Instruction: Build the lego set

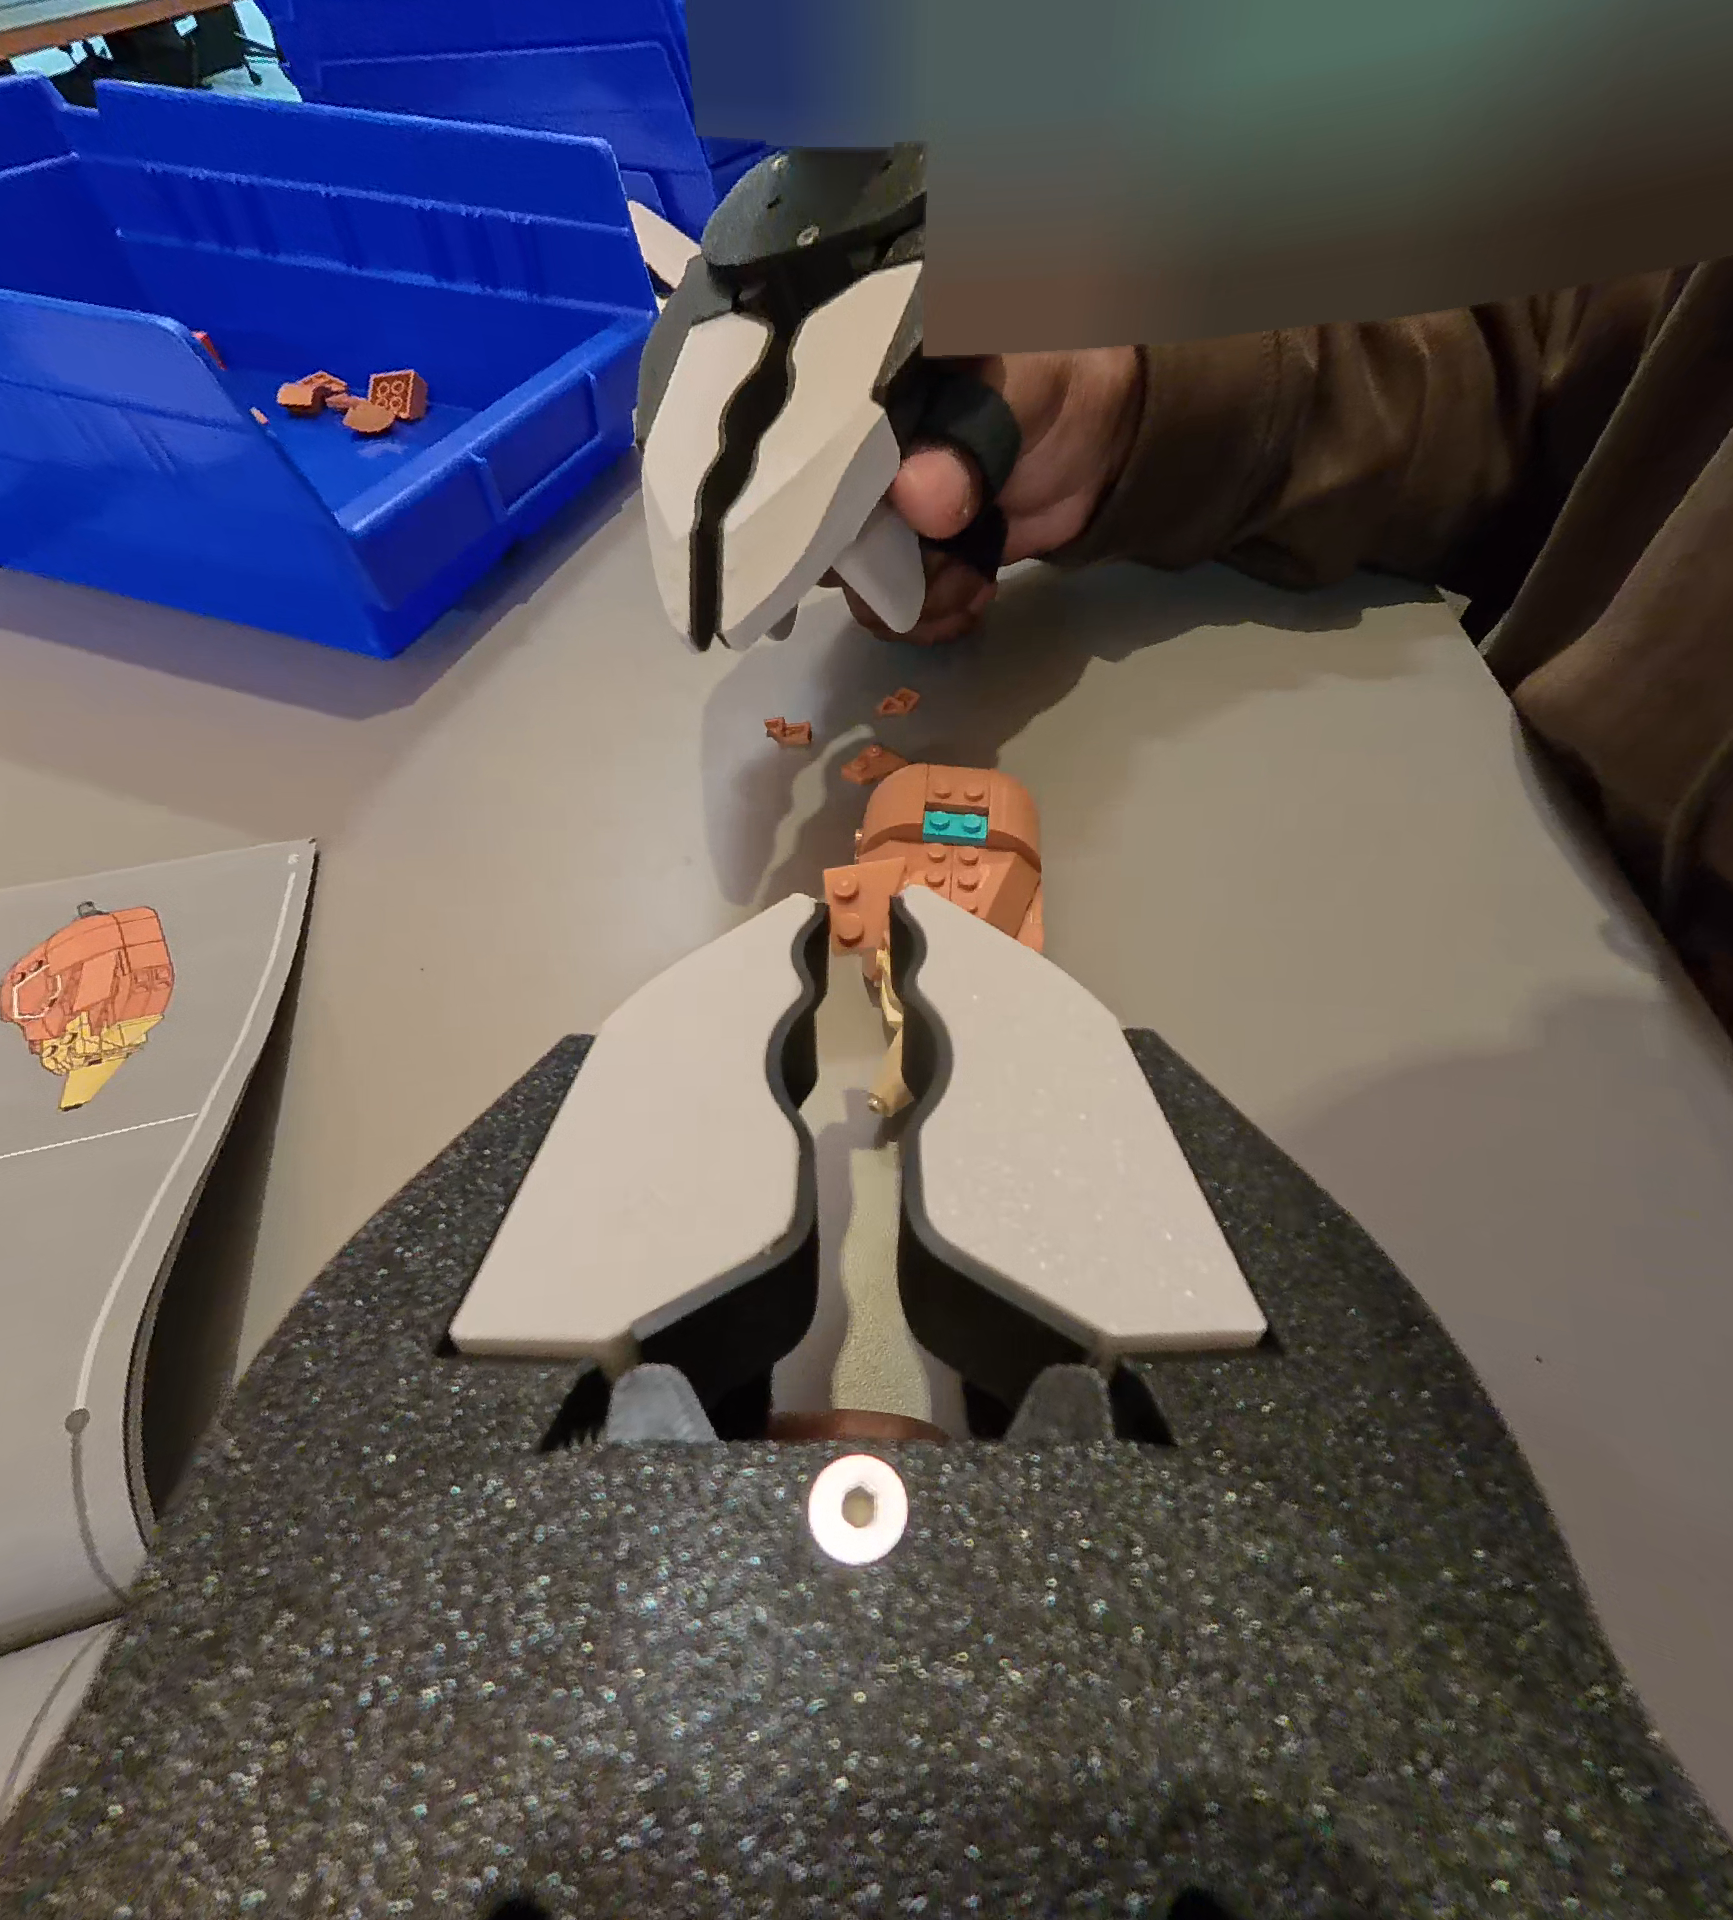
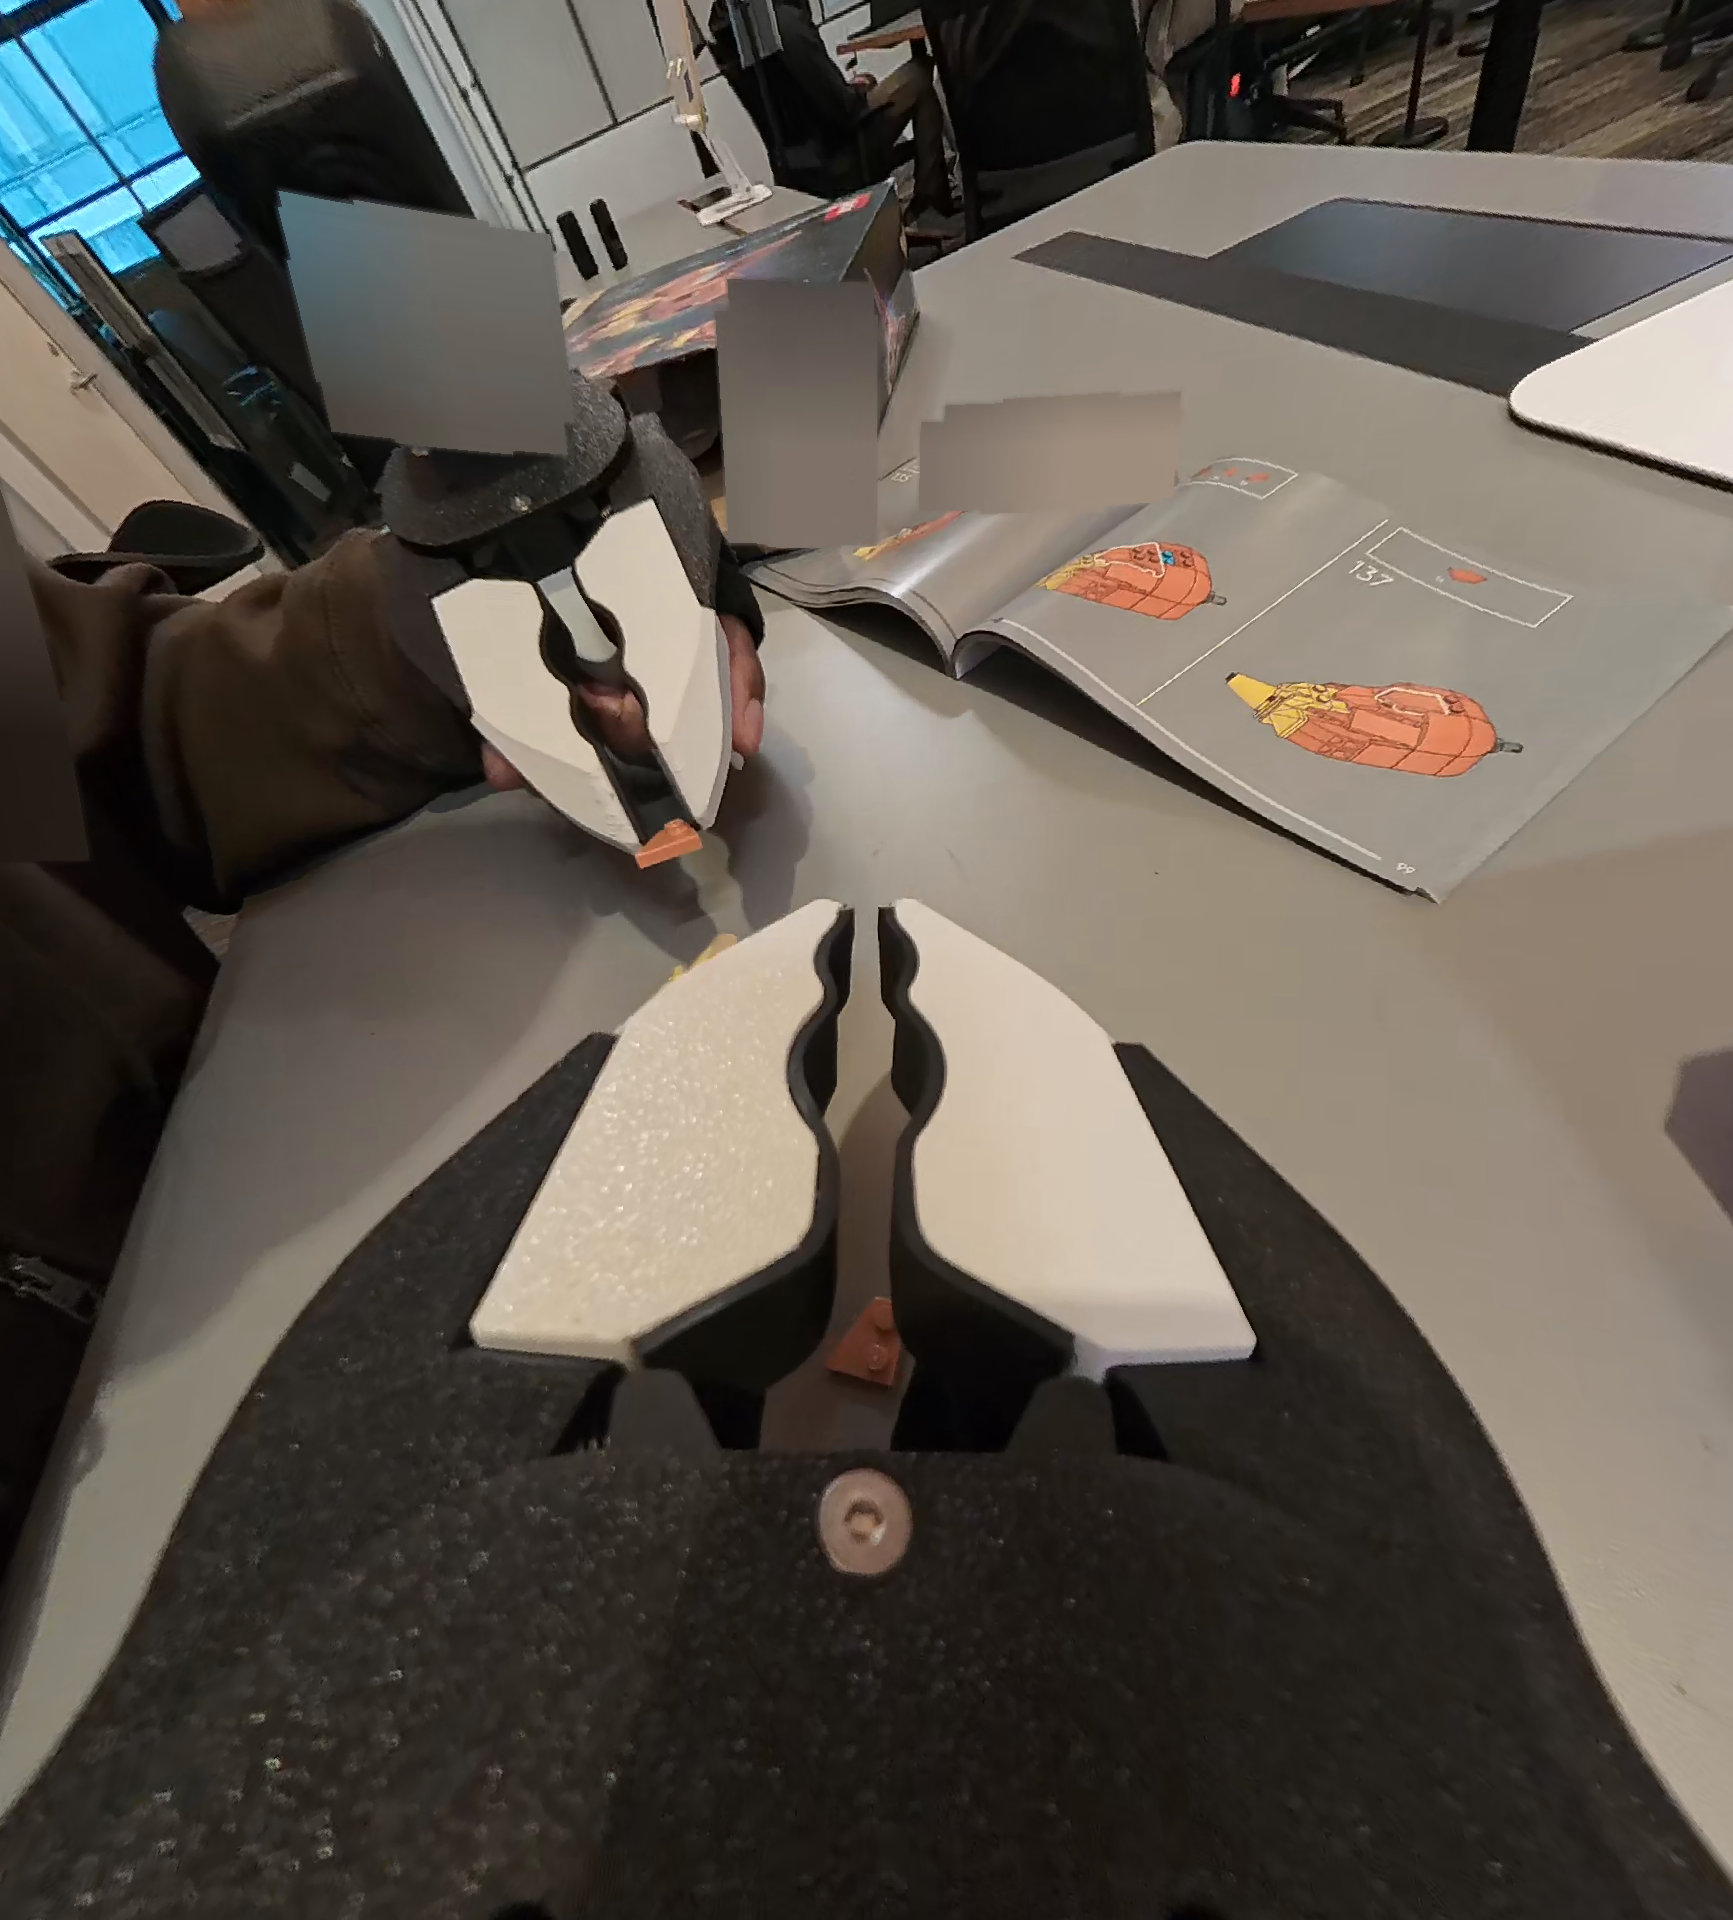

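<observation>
Left tool: my jaws are narrow, clamped on the orange model at centre frame, gripping its near edge.
Right tool: nearly closed with a thin gap, holding nothing that I can see; in the left wrist view it hangs tips-down above the loose pieces.
Model: orange rounded body with one teal plate on top and tan parts beneath; it rests on the grey surface.
Progress: I judge the build well along, the body mostly formed; small orange plates are left to add.
Loose pieces: three small orange ones lie just beyond the model.
Bin: a blue one at upper left, with about four orange pieces.
Instruction booklet: one, open.
</observation>
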Tool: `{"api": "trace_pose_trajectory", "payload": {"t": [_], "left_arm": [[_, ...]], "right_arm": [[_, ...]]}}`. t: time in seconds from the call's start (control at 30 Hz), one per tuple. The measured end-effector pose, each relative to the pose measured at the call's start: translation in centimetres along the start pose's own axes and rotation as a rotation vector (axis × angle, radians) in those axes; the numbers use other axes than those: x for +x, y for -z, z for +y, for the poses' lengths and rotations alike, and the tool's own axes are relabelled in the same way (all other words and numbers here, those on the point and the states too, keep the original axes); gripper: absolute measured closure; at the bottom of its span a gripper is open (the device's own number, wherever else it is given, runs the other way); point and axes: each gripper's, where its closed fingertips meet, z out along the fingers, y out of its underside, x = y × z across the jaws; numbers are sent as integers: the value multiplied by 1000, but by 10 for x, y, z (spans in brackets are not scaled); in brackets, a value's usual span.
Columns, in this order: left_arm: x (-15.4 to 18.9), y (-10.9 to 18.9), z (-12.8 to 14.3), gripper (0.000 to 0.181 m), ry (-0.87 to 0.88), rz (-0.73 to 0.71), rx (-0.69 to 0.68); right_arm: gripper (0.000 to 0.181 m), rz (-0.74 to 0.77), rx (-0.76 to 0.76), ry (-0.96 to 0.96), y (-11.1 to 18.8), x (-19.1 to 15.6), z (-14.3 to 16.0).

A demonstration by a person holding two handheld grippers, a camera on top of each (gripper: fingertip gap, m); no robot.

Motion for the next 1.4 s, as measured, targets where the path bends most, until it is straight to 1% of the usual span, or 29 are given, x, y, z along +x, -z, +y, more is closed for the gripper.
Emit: {"api": "trace_pose_trajectory", "payload": {"t": [0.17,0.27,0.37,0.53,0.7,0.9,1.1,1.27,1.4], "left_arm": [[1,-1,0,170,-1,2,-3],[2,-1,0,170,-4,4,-5],[3,-1,-1,170,-10,3,-6],[7,-3,-4,170,-21,5,-6],[13,-8,-4,170,-45,8,-28],[24,-24,0,171,-105,6,-92],[30,-38,8,170,-163,15,-157],[30,-41,9,170,-179,15,-174],[30,-43,12,170,-186,17,-200]], "right_arm": [[173,-19,-34,29,1,-3,3],[167,-42,-58,71,3,-7,5],[157,-54,-102,109,7,-8,11],[133,-99,-177,164,9,-14,25],[122,-169,-265,221,4,-30,42],[118,-180,-377,263,-4,-37,62],[119,-177,-410,288,-8,-42,67],[122,-161,-453,310,-12,-41,74],[124,-155,-456,312,-12,-41,74]]}}
